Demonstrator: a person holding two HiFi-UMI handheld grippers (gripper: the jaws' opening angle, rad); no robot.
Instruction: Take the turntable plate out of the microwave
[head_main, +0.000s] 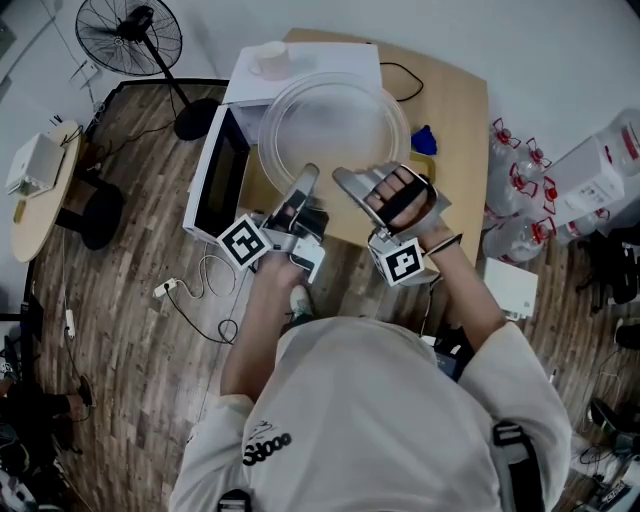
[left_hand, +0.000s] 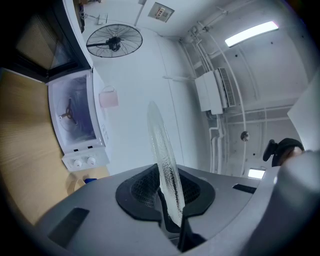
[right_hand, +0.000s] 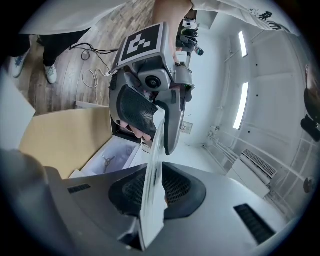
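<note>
The left tongs and right tongs both grip the near rim of the glass plate. It is already outside the open microwave beyond them, so I think only setting it down remains.

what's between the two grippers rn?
Head view: the near rim of the glass turntable plate spans between left gripper and right gripper, both clamped on it.
</note>
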